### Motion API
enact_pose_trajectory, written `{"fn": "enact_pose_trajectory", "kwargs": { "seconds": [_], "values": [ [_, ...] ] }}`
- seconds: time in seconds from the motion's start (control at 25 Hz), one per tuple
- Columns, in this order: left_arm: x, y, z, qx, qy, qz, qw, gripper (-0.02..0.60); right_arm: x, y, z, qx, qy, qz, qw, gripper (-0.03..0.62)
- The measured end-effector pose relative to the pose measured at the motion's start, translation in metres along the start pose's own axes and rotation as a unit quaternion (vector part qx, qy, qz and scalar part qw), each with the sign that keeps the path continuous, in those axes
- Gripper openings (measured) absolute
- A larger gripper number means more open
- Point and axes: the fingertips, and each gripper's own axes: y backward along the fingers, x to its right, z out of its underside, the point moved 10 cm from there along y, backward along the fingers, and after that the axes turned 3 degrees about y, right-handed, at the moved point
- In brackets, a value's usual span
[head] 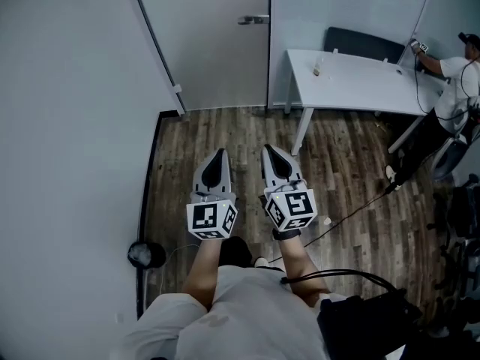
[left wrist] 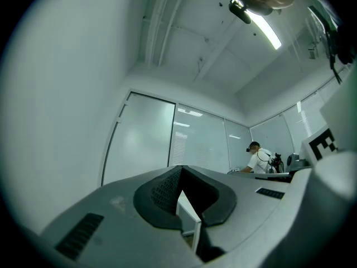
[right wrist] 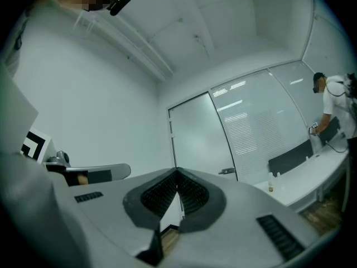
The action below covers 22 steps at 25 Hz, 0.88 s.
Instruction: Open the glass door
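We hold our grey left gripper (head: 218,156) and right gripper (head: 271,151) clenched empty at lower centre; the frosted glass door (head: 216,43) stands at upper centre.

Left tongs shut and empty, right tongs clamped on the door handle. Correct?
No. The right tongs are shut but empty, short of the door handle; the right gripper view shows the handle well beyond their closed tips. The left tongs are shut and empty, as stated.

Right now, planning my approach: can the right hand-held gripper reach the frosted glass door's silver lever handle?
Probably, after a step: only wood-plank floor lies between the right hand-held gripper and silver lever handle.
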Motion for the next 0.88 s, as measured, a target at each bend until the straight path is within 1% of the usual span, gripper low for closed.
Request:
{"fn": "enact_pose_trajectory", "kwargs": {
  "seconds": [0.16, 0.28, 0.44, 0.52, 0.68, 0.88],
  "values": [
    [-0.024, -0.022, 0.008, -0.001, 0.004, -0.007, 1.0000, 0.002, -0.006, -0.031, 0.009, -0.005, 0.009, -0.017, 1.000, 0.002],
    [-0.047, -0.048, 0.019, -0.005, 0.013, -0.001, 0.9999, 0.002, -0.005, -0.060, 0.021, -0.015, 0.011, -0.014, 1.000, 0.002],
    [-0.093, -0.109, 0.036, -0.018, 0.032, 0.024, 0.9990, 0.002, 0.007, -0.119, 0.041, -0.022, 0.018, 0.007, 1.000, 0.002],
    [-0.113, -0.139, 0.041, -0.023, 0.033, 0.038, 0.9985, 0.002, 0.015, -0.149, 0.047, -0.020, 0.016, 0.021, 0.999, 0.002],
    [-0.163, -0.197, 0.038, -0.023, 0.036, 0.063, 0.9971, 0.002, 0.020, -0.225, 0.044, -0.008, 0.007, 0.036, 0.999, 0.002],
    [-0.230, -0.247, 0.030, -0.017, 0.047, 0.078, 0.9957, 0.002, 0.008, -0.304, 0.040, 0.000, 0.024, 0.050, 0.998, 0.002]
  ]
}}
